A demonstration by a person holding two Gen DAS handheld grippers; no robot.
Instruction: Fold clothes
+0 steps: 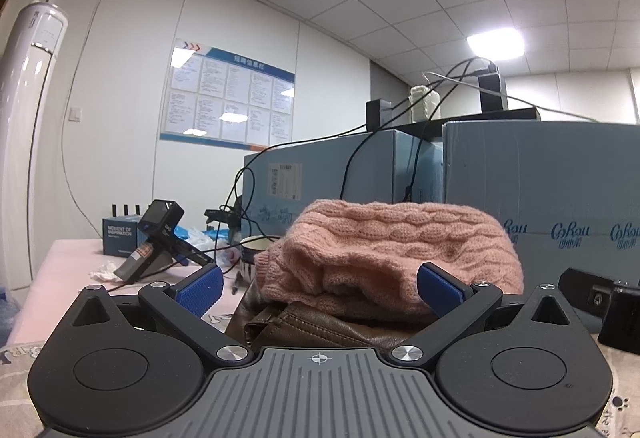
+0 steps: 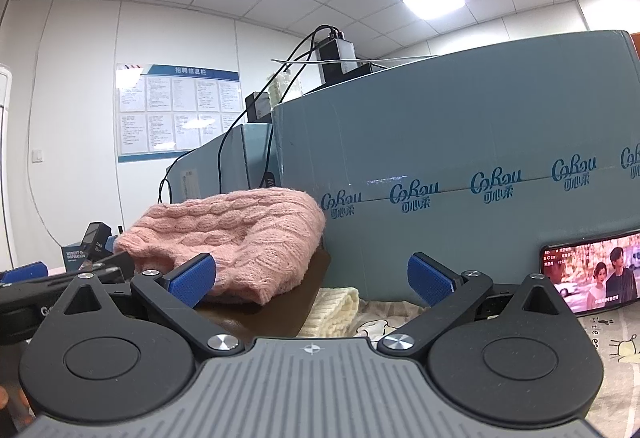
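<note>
A pink cable-knit sweater (image 1: 392,250) lies bunched on top of a brown leather garment (image 1: 320,326). My left gripper (image 1: 320,288) is open, its blue pads on either side of the sweater's near edge, low and close. In the right wrist view the same pink sweater (image 2: 236,238) lies on the brown garment (image 2: 280,314), with a cream knit piece (image 2: 336,308) beside it. My right gripper (image 2: 312,278) is open and empty, its left pad close to the sweater's hem. The left gripper's blue pad shows at the far left edge of that view (image 2: 24,272).
Large blue-grey cardboard boxes (image 2: 460,165) stand right behind the clothes, with cables and black devices on top. A phone (image 2: 592,274) playing video leans at the right. A spare gripper with a camera (image 1: 160,246), a mug (image 1: 256,250) and tissues lie at left on the pink tabletop (image 1: 64,270).
</note>
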